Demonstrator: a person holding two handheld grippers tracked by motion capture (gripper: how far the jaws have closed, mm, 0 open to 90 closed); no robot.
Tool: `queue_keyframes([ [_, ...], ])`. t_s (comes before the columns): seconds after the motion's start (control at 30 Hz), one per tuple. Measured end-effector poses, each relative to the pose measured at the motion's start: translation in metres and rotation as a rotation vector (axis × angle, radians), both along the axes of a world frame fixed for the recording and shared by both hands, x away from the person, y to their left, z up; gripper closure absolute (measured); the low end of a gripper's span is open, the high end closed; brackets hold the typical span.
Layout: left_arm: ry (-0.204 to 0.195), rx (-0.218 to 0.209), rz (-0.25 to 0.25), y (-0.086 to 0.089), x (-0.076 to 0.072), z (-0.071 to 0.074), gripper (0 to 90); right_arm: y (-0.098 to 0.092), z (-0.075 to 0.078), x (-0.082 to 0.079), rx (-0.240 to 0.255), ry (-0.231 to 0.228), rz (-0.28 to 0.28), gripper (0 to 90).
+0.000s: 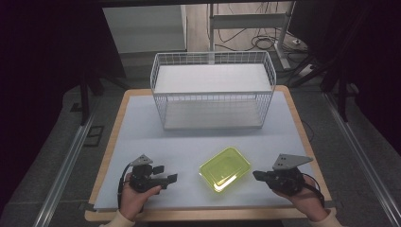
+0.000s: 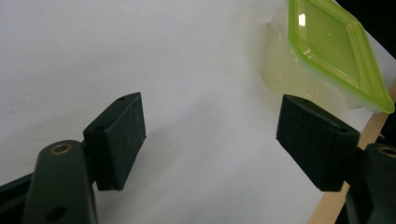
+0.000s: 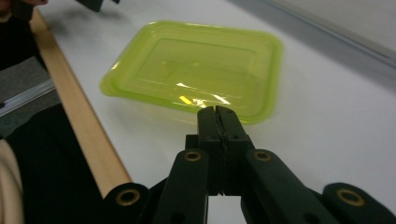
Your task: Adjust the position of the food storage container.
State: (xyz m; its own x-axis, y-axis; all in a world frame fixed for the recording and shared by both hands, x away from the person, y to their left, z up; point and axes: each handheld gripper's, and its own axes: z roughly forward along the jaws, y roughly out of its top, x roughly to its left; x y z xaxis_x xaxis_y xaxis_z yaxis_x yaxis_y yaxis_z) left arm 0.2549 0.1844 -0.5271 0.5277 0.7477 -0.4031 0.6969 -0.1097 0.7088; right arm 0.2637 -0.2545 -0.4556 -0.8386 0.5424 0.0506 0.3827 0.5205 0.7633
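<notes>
I find the green-lidded container (image 1: 225, 168) lying on the white table cover (image 1: 142, 123) near the front edge, between my two grippers and well short of the white wire basket (image 1: 213, 90) at the back. Its long axis runs diagonally in the high view, from front-left to back-right, so a corner, not a flat side, points toward each gripper.

The right gripper (image 1: 257, 176) is the nearer: its tip stands just beside the container's right-front edge, apart from it, and in the right gripper view the lid's rim (image 3: 196, 100) lies directly ahead of the jaw tips. The left gripper (image 1: 165, 174) sits farther off, with bare cover between it and the container's left corner.

Right gripper (image 3: 217, 114): jaws clenched pad against pad, nothing between them, touching nothing. Left gripper (image 2: 210, 135): jaws spread wide, empty; the container (image 2: 327, 51) shows beyond its right-hand pad, untouched.

My judgement: any grasp from the right calls for the jaws to part first, then a short advance onto the rim; the left stands ready to take the opposite corner
</notes>
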Motion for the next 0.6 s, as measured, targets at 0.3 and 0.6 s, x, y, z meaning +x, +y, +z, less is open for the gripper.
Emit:
queue_keyframes([
  [0.3,-0.002,-0.001,0.002,0.001,0.0,0.001,23.4,0.035,-0.011,-0.006,-0.038,0.053,0.123,89.3],
  [0.6,-0.004,-0.004,0.001,0.001,-0.001,0.002,23.4,0.066,-0.027,-0.013,-0.107,0.095,0.216,89.3],
])
